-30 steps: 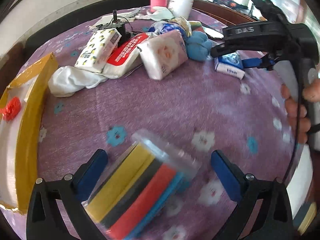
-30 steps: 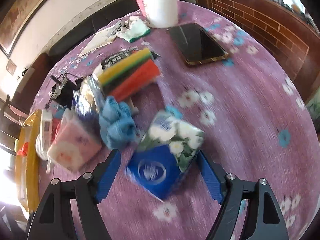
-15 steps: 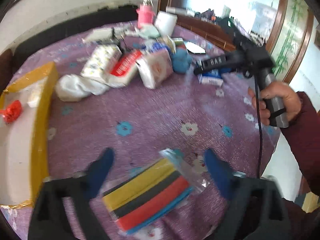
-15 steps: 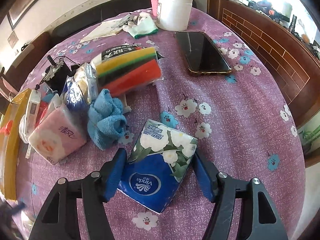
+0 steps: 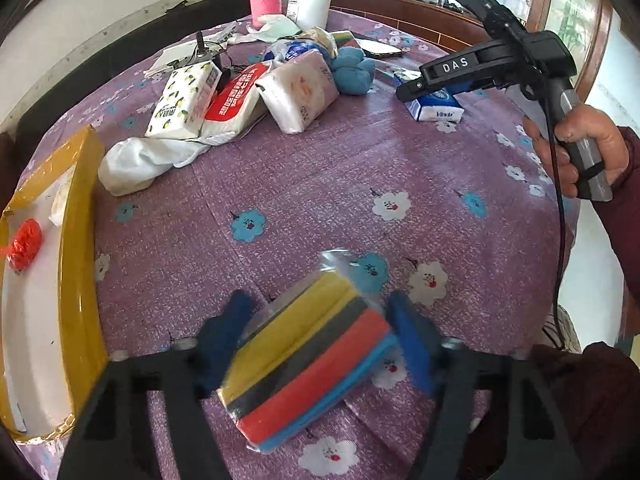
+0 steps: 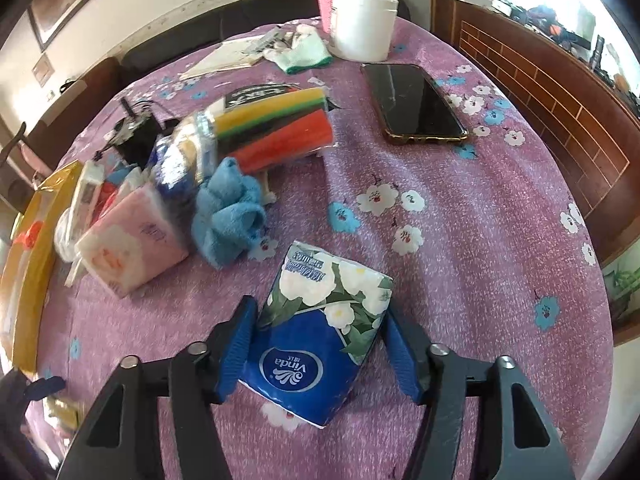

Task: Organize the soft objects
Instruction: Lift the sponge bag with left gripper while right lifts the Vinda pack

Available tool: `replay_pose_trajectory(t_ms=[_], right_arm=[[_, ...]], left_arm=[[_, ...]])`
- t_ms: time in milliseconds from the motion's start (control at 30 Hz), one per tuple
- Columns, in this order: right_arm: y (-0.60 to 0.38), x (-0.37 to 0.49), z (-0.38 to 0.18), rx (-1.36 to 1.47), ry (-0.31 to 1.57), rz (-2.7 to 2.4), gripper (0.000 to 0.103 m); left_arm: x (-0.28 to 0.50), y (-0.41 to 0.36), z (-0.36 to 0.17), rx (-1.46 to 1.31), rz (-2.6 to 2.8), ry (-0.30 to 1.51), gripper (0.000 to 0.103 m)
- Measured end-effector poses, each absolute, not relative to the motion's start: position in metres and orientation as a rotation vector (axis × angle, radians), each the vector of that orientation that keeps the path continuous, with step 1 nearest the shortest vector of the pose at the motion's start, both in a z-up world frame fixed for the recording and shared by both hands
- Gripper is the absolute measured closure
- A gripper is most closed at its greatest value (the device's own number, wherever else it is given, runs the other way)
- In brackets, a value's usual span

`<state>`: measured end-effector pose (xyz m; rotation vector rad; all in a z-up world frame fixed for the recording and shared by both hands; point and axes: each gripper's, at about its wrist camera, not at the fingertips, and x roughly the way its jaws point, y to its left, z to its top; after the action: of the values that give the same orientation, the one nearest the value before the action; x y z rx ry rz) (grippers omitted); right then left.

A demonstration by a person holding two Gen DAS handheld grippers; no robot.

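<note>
A clear-wrapped pack of coloured sponges [image 5: 304, 364] lies on the purple flowered tablecloth [image 5: 320, 184], between the blue pads of my left gripper [image 5: 316, 336]. Its jaws are closing, and both pads touch the pack's sides. In the right wrist view, my right gripper [image 6: 316, 340] is closing on a blue Vinda tissue pack [image 6: 320, 328], with a pad pressed on each side. The left wrist view shows that tissue pack [image 5: 434, 106] under the right tool, which a hand [image 5: 580, 152] holds.
A pile sits at the back: a pink tissue pack [image 6: 128, 248], blue cloth [image 6: 228, 216], second sponge pack [image 6: 276, 128], lemon-print tissues [image 5: 184, 100] and white cloth [image 5: 136, 164]. A yellow-rimmed tray [image 5: 80, 240] lies left. A phone [image 6: 416, 104] and white jar [image 6: 362, 24] stand far right.
Both pairs of jaws have narrowed from wide apart to touching their packs. Both views have rolled, and the left gripper has shifted a little over the sponge pack.
</note>
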<state>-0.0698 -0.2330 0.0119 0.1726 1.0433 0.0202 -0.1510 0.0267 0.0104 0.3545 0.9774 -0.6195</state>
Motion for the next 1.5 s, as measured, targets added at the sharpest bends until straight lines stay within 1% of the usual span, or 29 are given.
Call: replay_pose_trajectory(t_ms=[33,100,133,200,233,267,333,400,433,467,533,700,800,833,867,1000,1133,1200,1233,1333,1433,1500], right_arm=[[-0.233,-0.071,0.012,0.175,1.043,0.028,0.042],[-0.232,-0.075,0.014,0.186,1.036,0.041,0.043],[-0.231,-0.077,0.015,0.194,1.030,0.050,0.044],[-0.229,-0.081,0.019,0.209,1.017,0.067,0.044],[-0.226,-0.082,0.023,0.210,1.007,0.076,0.044],[-0.224,-0.084,0.025,0.206,0.999,0.083,0.044],[-0.218,-0.087,0.032,0.203,0.980,0.099,0.044],[-0.213,-0.090,0.037,0.201,0.969,0.123,0.044],[-0.211,-0.092,0.039,0.202,0.965,0.136,0.044],[-0.209,-0.093,0.039,0.202,0.964,0.142,0.043],[-0.206,-0.095,0.039,0.198,0.966,0.149,0.044],[-0.206,-0.095,0.034,0.218,0.980,0.159,0.043],[-0.204,-0.095,0.031,0.230,0.986,0.173,0.043],[-0.202,-0.095,0.031,0.230,0.987,0.177,0.043],[-0.202,-0.095,0.031,0.230,0.986,0.179,0.043],[-0.203,-0.098,0.035,0.243,0.967,0.186,0.043],[-0.209,-0.097,0.032,0.282,0.961,0.183,0.043],[-0.211,-0.096,0.028,0.294,0.969,0.181,0.043],[-0.212,-0.096,0.026,0.299,0.974,0.183,0.043],[-0.215,-0.095,0.023,0.310,0.977,0.188,0.043],[-0.218,-0.095,0.026,0.318,0.959,0.199,0.043],[-0.220,-0.095,0.027,0.318,0.947,0.210,0.043]], left_arm=[[-0.151,0.027,0.012,0.356,-0.613,0.974,0.046],[-0.151,0.031,0.020,0.314,-0.613,0.967,0.053],[-0.149,0.034,0.023,0.282,-0.625,0.966,0.065],[-0.140,0.044,0.035,0.212,-0.638,0.949,0.082],[-0.137,0.048,0.038,0.192,-0.641,0.946,0.100],[-0.135,0.054,0.043,0.176,-0.629,0.941,0.102],[-0.136,0.058,0.044,0.181,-0.606,0.937,0.102],[-0.143,0.060,0.043,0.207,-0.611,0.937,0.097],[-0.146,0.063,0.042,0.214,-0.625,0.933,0.078],[-0.150,0.066,0.041,0.225,-0.628,0.926,0.045],[-0.158,0.073,0.043,0.249,-0.605,0.889,0.019],[-0.158,0.081,0.038,0.243,-0.604,0.931,0.017],[-0.158,0.064,0.022,0.343,-0.566,0.959,0.016],[-0.158,0.057,0.017,0.395,-0.538,0.955,0.007],[-0.154,0.050,0.009,0.458,-0.490,0.969,0.000],[-0.128,0.045,0.005,0.344,-0.444,1.040,0.000],[-0.113,0.021,0.003,0.262,-0.540,1.021,0.002],[-0.110,0.007,0.007,0.204,-0.638,1.007,0.008],[-0.107,0.003,0.010,0.167,-0.687,1.004,0.015],[-0.099,-0.001,0.026,0.084,-0.697,0.969,0.016],[-0.102,0.015,0.041,0.043,-0.646,0.951,0.015],[-0.114,0.030,0.046,0.058,-0.610,0.954,0.013]])
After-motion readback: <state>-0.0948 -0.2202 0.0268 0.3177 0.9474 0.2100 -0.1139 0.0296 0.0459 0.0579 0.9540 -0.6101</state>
